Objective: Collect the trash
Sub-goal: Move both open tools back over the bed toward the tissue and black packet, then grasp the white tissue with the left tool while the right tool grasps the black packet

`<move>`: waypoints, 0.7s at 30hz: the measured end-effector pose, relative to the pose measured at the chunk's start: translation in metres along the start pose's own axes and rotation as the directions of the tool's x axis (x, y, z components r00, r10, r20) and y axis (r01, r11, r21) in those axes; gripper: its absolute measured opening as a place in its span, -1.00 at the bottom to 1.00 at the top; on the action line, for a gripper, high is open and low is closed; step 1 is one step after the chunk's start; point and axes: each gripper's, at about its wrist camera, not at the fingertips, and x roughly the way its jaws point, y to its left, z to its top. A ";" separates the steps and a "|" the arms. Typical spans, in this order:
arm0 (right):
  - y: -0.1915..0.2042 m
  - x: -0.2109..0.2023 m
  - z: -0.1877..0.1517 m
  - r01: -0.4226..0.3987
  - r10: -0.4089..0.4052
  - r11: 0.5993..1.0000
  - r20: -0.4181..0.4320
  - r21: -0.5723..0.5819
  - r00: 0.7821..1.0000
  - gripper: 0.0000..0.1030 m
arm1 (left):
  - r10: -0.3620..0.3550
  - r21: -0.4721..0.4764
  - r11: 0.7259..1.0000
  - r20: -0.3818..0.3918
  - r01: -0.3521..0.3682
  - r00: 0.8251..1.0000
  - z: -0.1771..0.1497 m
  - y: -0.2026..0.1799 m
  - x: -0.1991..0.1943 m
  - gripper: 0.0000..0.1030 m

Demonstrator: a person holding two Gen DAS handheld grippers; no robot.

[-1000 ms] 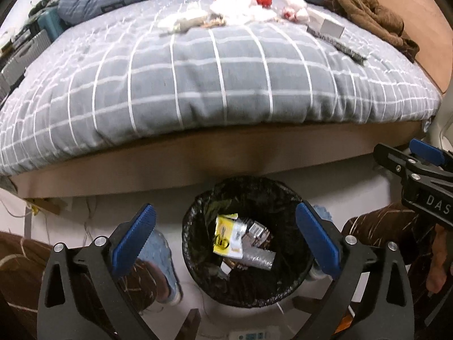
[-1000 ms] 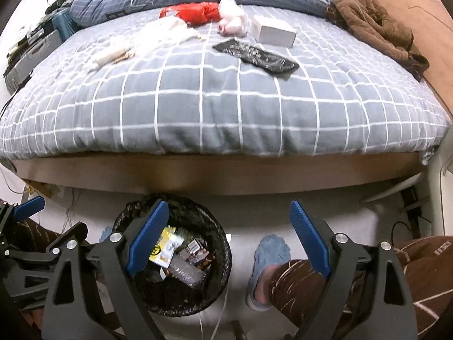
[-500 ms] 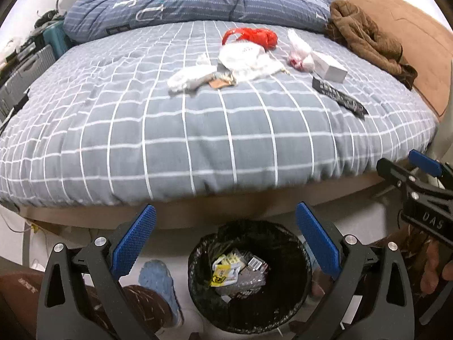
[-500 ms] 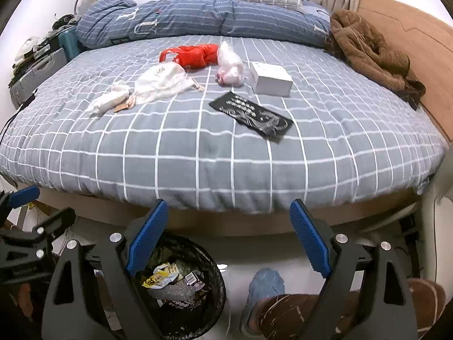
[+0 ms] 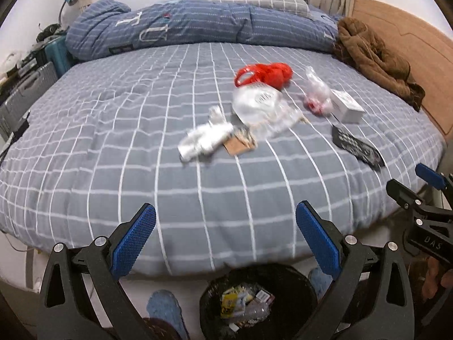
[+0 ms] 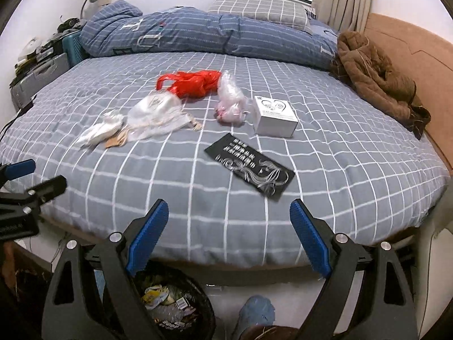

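Both the left gripper (image 5: 225,235) and right gripper (image 6: 228,233) stand apart and empty above the near bin (image 5: 297,280), facing litter: red bag (image 6: 195,83), black wrapper (image 6: 249,167), farther off on the bed (image 6: 339,170).

A flat black printed packet (image 6: 249,169) is lying on the grey checked bed cover (image 6: 175,187), with a small white cardboard box (image 6: 274,115) sitting just beyond it at one o'clock and a crumpled clear plastic bag (image 6: 230,99) resting at the box's nine o'clock. A red plastic bag (image 6: 190,82) is lying at that bag's ten o'clock, with a clear plastic lid-like wrapper (image 6: 154,112) and a white crumpled tissue (image 6: 100,130) trailing off toward eight o'clock. A round black-lined trash bin (image 6: 170,306) is standing on the floor at six o'clock, before the bed's near edge.
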 end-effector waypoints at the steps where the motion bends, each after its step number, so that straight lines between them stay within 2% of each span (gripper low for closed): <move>1: -0.001 0.005 0.003 -0.002 0.002 1.000 -0.004 0.002 1.000 0.63 | 0.001 -0.005 1.000 0.001 -0.001 1.000 0.004 0.003 0.003 0.89; 11: -0.007 0.044 0.032 0.004 -0.004 1.000 -0.011 -0.018 1.000 0.63 | 0.015 -0.018 1.000 -0.004 -0.015 1.000 0.041 0.021 0.042 0.89; 21: -0.008 0.082 0.057 0.019 -0.020 0.999 -0.032 -0.035 0.999 0.63 | 0.000 -0.011 1.000 -0.017 0.000 1.000 0.074 0.030 0.079 0.89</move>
